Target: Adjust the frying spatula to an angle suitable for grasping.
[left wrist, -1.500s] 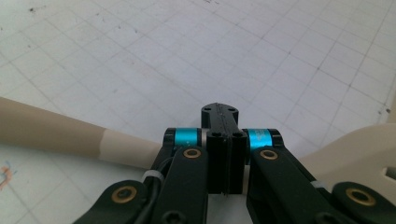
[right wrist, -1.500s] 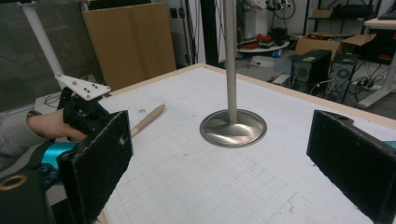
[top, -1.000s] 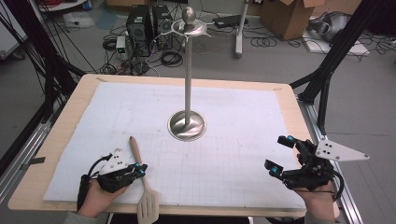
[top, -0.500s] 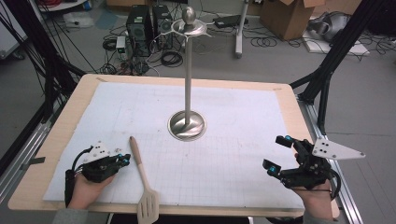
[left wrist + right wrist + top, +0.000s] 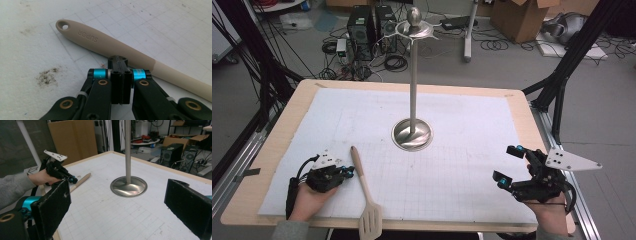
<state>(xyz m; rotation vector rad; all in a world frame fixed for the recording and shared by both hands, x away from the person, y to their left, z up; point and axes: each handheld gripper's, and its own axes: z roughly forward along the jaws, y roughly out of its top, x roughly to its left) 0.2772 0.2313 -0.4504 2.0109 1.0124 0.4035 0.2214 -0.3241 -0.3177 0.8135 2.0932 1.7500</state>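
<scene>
A beige spatula (image 5: 362, 185) lies on the white gridded mat, its slotted head at the near edge. Its handle (image 5: 105, 45) has a hole at the end and raised lettering. My left gripper (image 5: 348, 171) rests low on the mat just left of the handle. Its jaws are shut with nothing between them. The tips of my left gripper (image 5: 118, 61) point at the handle's middle; I cannot tell whether they touch it. My right gripper (image 5: 508, 165) is at the near right, open wide and empty. Between my right gripper's (image 5: 118, 195) black pads (image 5: 53, 205) I see the spatula (image 5: 81, 180) and the left gripper (image 5: 72, 180).
A tall metal stand (image 5: 412, 134) with a round base and a thin pole (image 5: 128, 150) rises from the mat's middle. The mat (image 5: 462, 115) covers a wooden table (image 5: 272, 145). Computers, cables and cardboard boxes are on the floor beyond.
My left gripper has drawn back to the left from the spatula's handle, then eased a little toward it again. The spatula and my right gripper have stayed where they were.
</scene>
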